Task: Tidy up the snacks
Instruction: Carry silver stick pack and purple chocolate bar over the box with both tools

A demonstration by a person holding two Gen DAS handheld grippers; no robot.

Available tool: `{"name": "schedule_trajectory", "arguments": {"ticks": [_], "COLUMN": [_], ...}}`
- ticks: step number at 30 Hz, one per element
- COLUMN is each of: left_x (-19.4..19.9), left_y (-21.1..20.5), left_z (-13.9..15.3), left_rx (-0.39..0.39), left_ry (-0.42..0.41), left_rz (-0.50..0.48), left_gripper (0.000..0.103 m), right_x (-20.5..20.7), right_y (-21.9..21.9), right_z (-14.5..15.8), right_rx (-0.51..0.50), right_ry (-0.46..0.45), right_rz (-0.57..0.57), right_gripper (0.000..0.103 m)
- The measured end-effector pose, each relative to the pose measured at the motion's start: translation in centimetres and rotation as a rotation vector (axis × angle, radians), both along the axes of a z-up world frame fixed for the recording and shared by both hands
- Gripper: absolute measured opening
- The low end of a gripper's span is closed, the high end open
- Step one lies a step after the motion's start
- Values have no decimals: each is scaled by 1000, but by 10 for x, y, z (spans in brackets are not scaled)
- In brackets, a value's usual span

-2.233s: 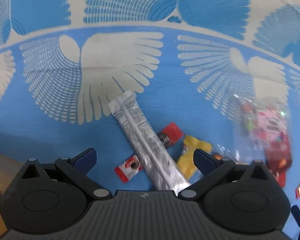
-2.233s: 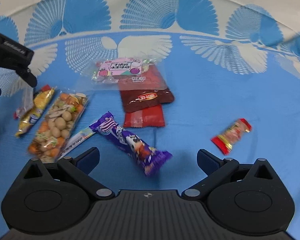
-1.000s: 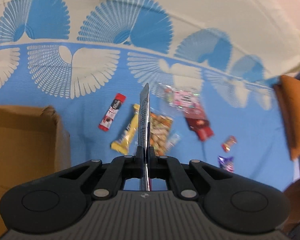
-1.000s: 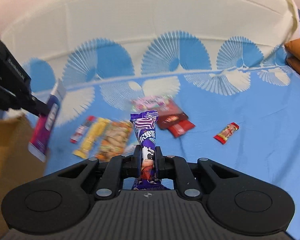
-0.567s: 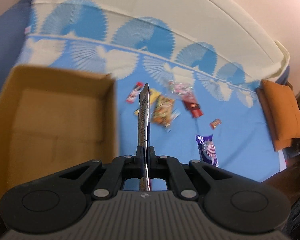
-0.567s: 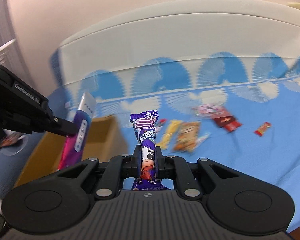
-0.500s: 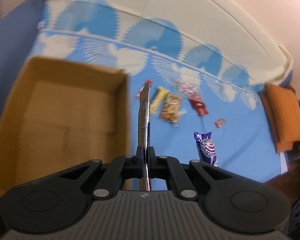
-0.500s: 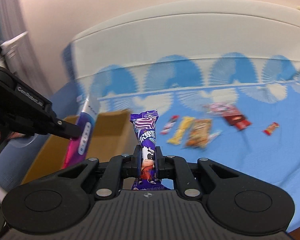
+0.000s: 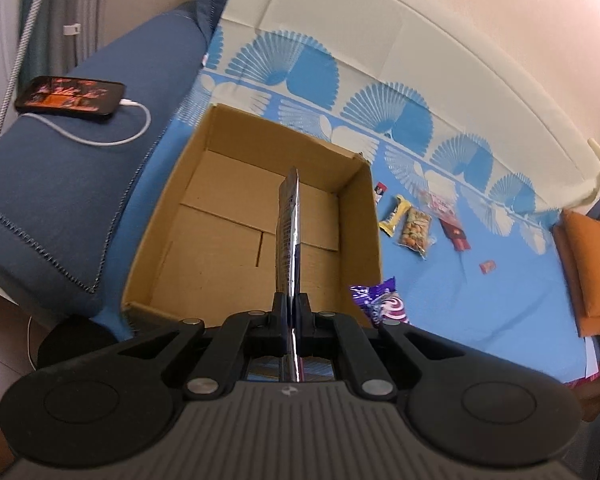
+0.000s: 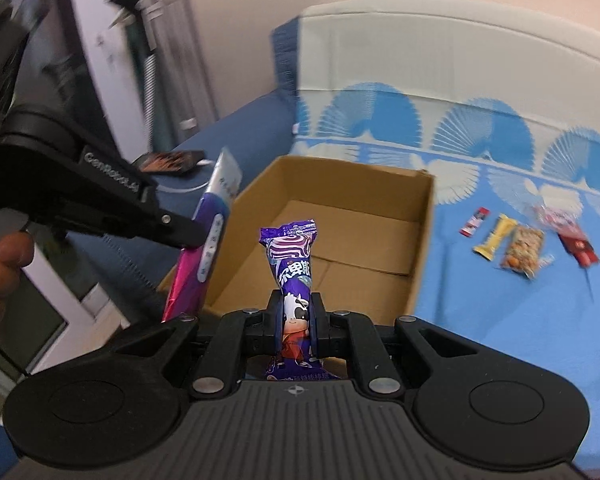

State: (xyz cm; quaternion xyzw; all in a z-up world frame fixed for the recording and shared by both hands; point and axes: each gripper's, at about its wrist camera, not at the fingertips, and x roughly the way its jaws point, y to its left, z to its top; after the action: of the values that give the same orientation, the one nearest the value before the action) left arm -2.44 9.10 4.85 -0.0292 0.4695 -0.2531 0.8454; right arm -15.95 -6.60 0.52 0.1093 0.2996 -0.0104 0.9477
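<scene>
We have carried both snacks away from the spread on the bed and now have them over the cardboard box, which a second ago was only coming into view at the left edge; that puts us, as we judge it, at the point of release, with nothing in the box yet. On the left, our left hand-held gripper is pressed fully together on the flat silver packet, pinching it edge-on so that it stands up over the box's open floor. From the right wrist view the same packet shows its purple and pink face beside the box's near left wall. Our right hand-held gripper is pinching the purple candy wrapper at its lower half, jaws nearly together, the twisted top upright in front of the box's near wall. Further right, the remaining snacks lie in a row on the blue patterned bedsheet, well apart from the box, and we judge they come next.
</scene>
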Motion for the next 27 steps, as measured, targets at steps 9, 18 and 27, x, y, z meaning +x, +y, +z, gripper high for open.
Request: {"name": "schedule_trajectory", "arguments": {"ticks": [9, 18, 27], "left_x": [-9, -13, -13], "left_y": [27, 33, 31], "left_z": [6, 9, 9], "left_rx": [-50, -71, -67], "left_ry": [-45, -53, -62], "left_rz": [20, 18, 15], "left_gripper": [3, 3, 3], "right_x": [-1, -2, -3], "right_y": [31, 38, 31], "right_z": [10, 12, 8], "right_rx": [-71, -92, -87], "right_ry": [18, 19, 20], "right_rz": [25, 18, 25], "right_gripper": [13, 13, 13]}}
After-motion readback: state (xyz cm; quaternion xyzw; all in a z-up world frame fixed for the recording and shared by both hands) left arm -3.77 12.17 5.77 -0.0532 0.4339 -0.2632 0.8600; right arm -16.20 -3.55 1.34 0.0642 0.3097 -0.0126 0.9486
